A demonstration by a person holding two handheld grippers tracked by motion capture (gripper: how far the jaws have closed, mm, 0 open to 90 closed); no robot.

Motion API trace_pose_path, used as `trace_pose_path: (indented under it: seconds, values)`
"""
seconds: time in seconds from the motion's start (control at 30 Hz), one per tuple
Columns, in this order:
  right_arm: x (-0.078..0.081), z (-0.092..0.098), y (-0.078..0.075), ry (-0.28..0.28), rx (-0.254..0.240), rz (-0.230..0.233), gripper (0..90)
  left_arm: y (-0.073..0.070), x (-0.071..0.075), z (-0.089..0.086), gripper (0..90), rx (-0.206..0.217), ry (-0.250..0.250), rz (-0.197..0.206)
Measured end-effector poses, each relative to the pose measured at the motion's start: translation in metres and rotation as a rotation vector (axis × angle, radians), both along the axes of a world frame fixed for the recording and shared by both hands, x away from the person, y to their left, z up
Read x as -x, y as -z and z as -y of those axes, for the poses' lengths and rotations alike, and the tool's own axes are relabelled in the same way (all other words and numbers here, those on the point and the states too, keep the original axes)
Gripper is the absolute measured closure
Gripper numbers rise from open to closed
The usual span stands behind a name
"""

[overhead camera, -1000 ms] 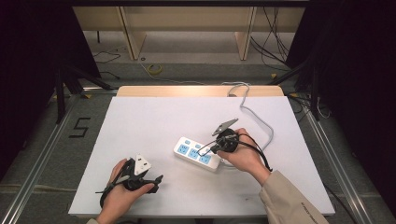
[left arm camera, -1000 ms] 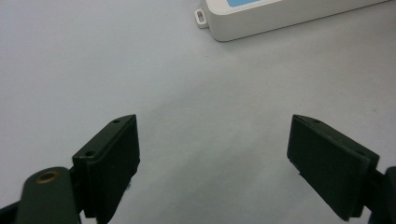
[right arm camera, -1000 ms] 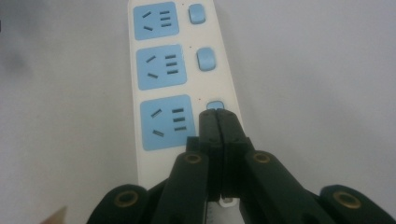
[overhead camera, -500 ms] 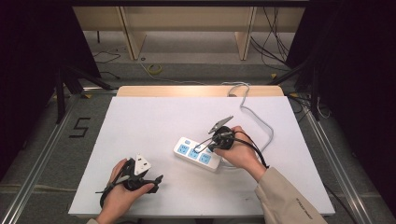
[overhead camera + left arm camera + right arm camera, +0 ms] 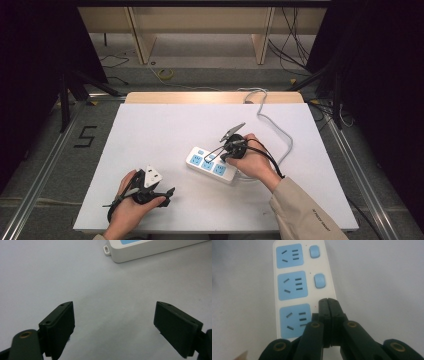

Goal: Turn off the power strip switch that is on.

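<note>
Black and matte, the left gripper lies low near the front edge of the table, held in the person's left hand. In the left gripper view its two flat, rectangular pads stand wide apart with bare white tabletop between them and nothing held. A white square block sits on top of this gripper in the high view.

Just past it, toward the middle of the table, lies the power strip, a long white plastic bar with rounded corners, set at a slant. Its face carries three square blue socket panels, each with dark slots, and beside them small rounded blue switches. A small hanging lug juts from one corner of its end.

On the right end of the strip rests the right gripper, gripped by the right hand with a beige sleeve behind it. Its jaws are pressed flat together with nothing between them, and their joined tip sits on the strip beside the nearest socket, where that row's switch would be.

Farther back, a pale grey cord curves from the strip toward the table's far wooden edge.
</note>
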State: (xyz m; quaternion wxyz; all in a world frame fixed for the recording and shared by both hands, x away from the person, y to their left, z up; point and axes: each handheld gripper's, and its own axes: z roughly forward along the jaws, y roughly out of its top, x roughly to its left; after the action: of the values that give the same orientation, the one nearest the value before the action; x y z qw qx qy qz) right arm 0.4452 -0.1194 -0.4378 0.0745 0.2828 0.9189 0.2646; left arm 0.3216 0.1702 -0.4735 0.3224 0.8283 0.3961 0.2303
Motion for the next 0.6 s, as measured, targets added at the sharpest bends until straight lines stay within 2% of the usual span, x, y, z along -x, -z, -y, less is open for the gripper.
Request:
trace_pose_path:
  seconds: [0.6]
  values:
    - [-0.0052,-0.0089,0.0028,-0.007,0.038,-0.030,90.0,0.0002,-0.0001,0.0005,17.0,0.004,-0.001,0.001]
